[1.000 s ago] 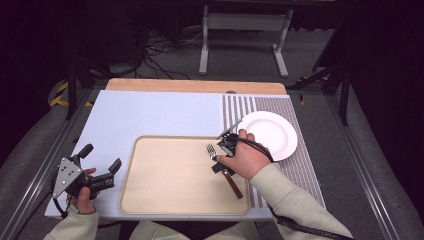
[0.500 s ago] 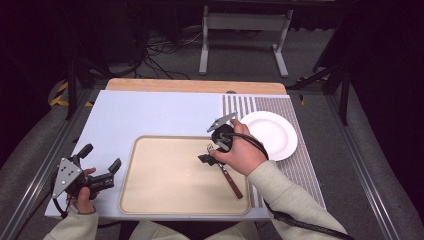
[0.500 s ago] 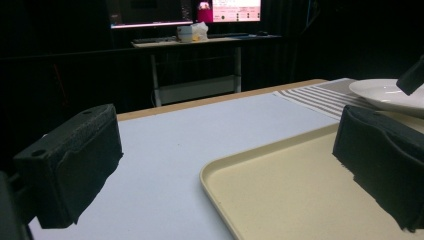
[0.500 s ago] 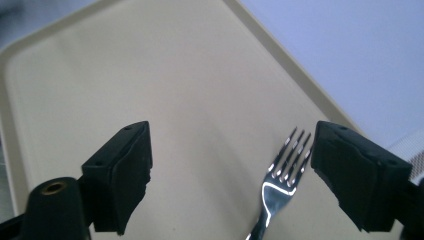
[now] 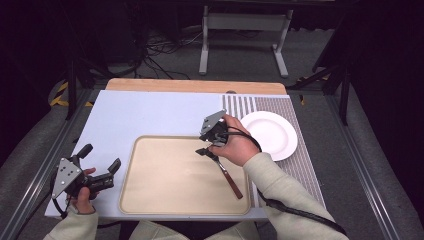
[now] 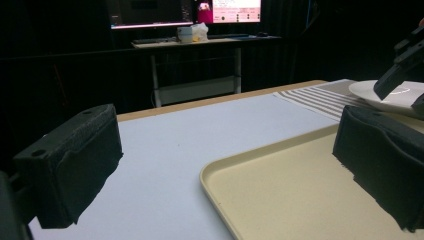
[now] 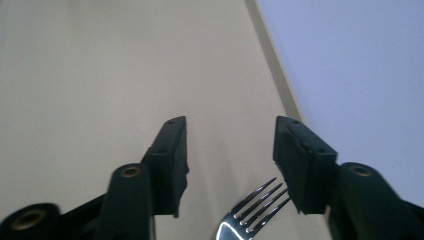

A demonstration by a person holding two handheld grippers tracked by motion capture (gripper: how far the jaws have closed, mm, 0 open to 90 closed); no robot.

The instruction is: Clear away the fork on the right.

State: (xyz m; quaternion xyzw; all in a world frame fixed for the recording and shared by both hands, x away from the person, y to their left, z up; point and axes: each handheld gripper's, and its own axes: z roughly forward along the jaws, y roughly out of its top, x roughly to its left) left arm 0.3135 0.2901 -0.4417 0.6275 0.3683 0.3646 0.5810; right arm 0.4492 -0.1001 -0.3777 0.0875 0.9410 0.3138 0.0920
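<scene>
Since the earlier frames, the right gripper [image 5: 205, 148] has lifted off the fork [image 5: 227, 172] and drawn toward the upper left, away from the white plate [image 5: 272, 134]; the fork now lies released on the beige tray [image 5: 150, 200], while the left gripper [image 5: 100, 162] has stayed where it was.

Seen from the high view, the fork lies diagonally in the right part of the tray, its tines just under the right gripper's tips at centre frame and its brown handle running toward the lower right, close to the tray's right rim. The right hand [image 5: 235, 145] holds its gripper over the tray's upper right part. In the right gripper view its fingers [image 7: 170, 160] stand spread apart with nothing between them, and the fork's tines [image 7: 255, 210] show at the bottom of the frame, below and between the two fingers, on the tray surface.

At the lower left of the high view the left gripper rests low over the pale blue tabletop [image 5: 150, 110], just beside the tray's left rim. In the left gripper view its fingers [image 6: 75, 165] are released and wide apart, holding nothing, with the tray's corner [image 6: 220, 172] between them. The plate sits on the striped mat [image 5: 295, 170] at the right, outside the tray.
</scene>
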